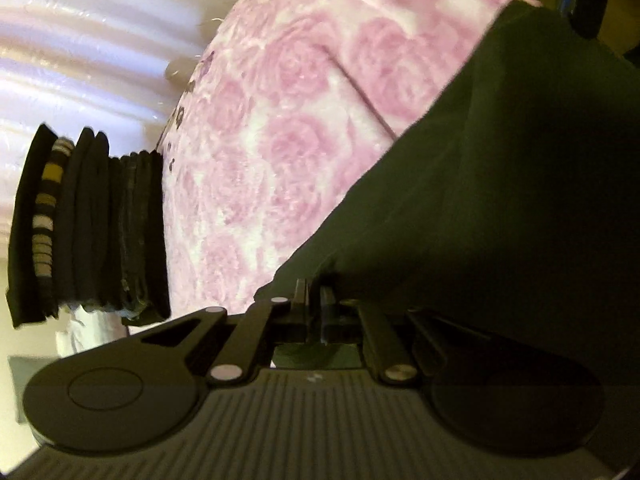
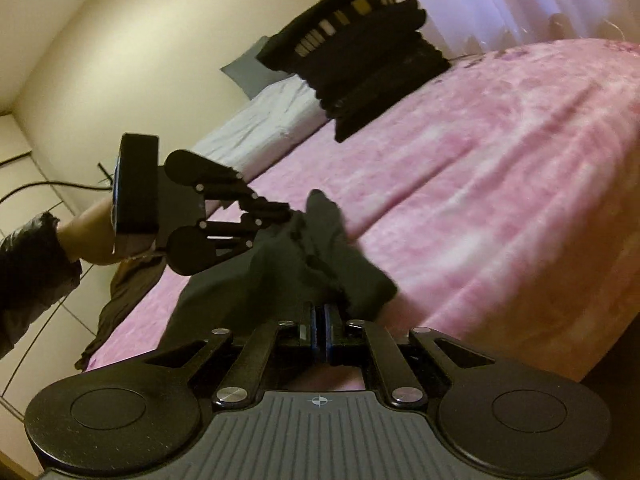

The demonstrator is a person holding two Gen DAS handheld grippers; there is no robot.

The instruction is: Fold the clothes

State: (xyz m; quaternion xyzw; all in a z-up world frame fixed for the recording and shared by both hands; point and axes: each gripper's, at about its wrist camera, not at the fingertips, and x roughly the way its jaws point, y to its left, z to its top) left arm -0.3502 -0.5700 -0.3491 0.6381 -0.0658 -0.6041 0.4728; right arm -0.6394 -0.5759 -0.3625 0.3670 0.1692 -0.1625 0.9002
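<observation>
Midway across a pink rose-patterned bedspread (image 2: 500, 184), a dark green garment (image 2: 280, 272) hangs bunched between two handheld grippers, each pinching an edge of it. Seen from the right wrist, the right gripper (image 2: 320, 320) has its blue-padded fingers drawn almost together, with a fold of the cloth caught just ahead of their tips; the fabric rises from there toward the left gripper (image 2: 294, 216), whose fingers are likewise closed on an upper fold of the same garment. A hand (image 2: 96, 236) in a dark sleeve (image 2: 32, 268) grips that tool from the left of the frame. From the left wrist, the left gripper's fingers (image 1: 300, 296) stand close together with the cloth's edge at their tips, and the garment spreads broadly to the right of them, covering much of that side of the view. Beyond the fingers, farther along the bed, a stack of folded dark clothes (image 2: 360, 52) sits on the bedspread, one striped item with yellow and white bands near its top. Another dark garment (image 2: 120, 292) trails over the bed's edge left of the right gripper's fingers. Pale curtains (image 1: 88, 48) hang behind the stack, and a cream wall (image 2: 132, 40) closes the room.
</observation>
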